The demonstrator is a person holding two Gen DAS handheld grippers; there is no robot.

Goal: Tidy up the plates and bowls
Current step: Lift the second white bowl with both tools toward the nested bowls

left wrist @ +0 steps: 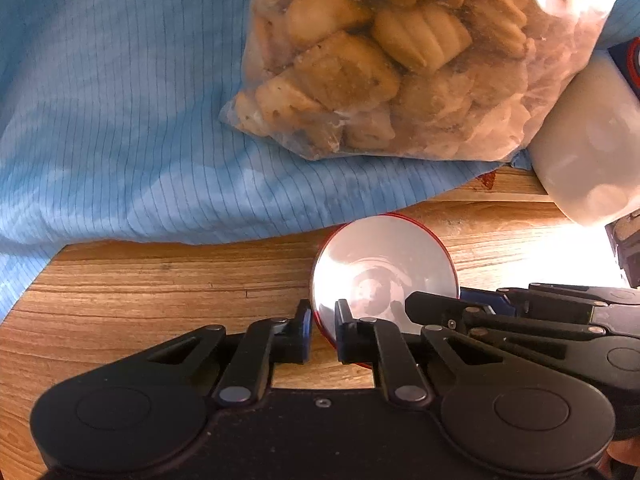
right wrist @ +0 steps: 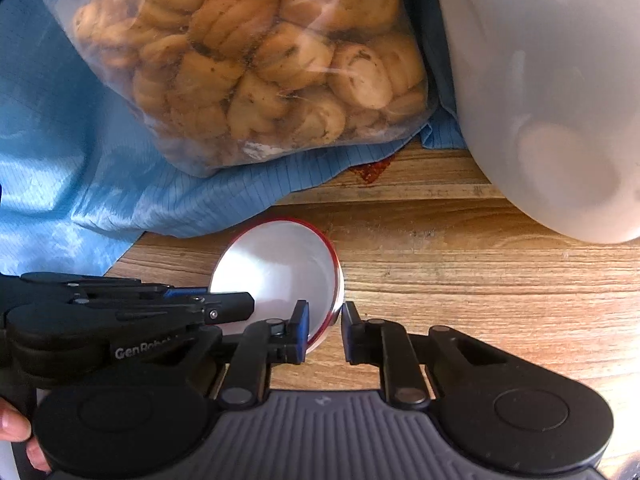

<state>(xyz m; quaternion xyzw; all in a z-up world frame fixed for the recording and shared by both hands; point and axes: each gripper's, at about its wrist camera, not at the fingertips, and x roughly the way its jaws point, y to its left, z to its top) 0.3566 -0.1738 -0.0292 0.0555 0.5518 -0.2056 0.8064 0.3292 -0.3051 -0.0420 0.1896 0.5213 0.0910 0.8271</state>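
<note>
A small white bowl with a red rim (left wrist: 380,268) stands on the wooden table, also in the right wrist view (right wrist: 280,272). My left gripper (left wrist: 323,332) straddles the bowl's near left rim, one finger outside and one inside, jaws narrowly apart around the wall. My right gripper (right wrist: 325,334) straddles the bowl's near right rim the same way. Each gripper shows in the other's view: the right one (left wrist: 520,312) and the left one (right wrist: 140,308).
A clear bag of biscuits (left wrist: 400,60) lies on a blue striped cloth (left wrist: 120,120) behind the bowl. A large white rounded container (right wrist: 552,100) stands at the right. The wooden table (left wrist: 160,292) extends left and front.
</note>
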